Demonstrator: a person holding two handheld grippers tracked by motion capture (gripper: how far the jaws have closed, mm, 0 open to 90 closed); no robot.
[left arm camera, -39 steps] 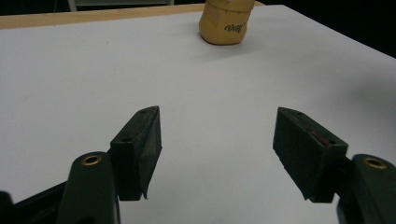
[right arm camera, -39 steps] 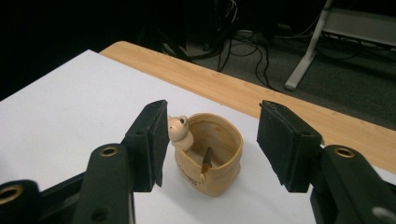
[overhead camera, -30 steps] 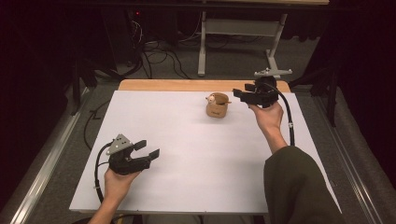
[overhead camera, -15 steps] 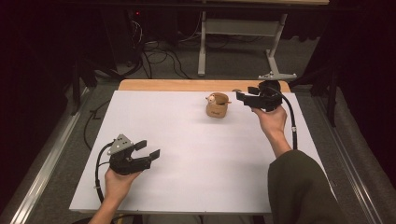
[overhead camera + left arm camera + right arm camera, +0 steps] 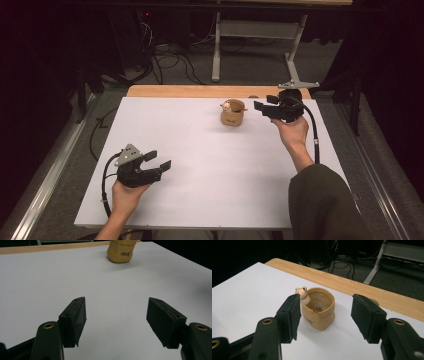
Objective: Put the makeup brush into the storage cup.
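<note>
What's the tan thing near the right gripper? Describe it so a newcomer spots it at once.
Start at the white tabletop and go to its far edge, by the wooden strip. There stands a small tan sack-shaped pot, just in front of the right gripper and its open jaws. A tiny bear figure peeks over its rim, and it is the sole item on the board.
</note>
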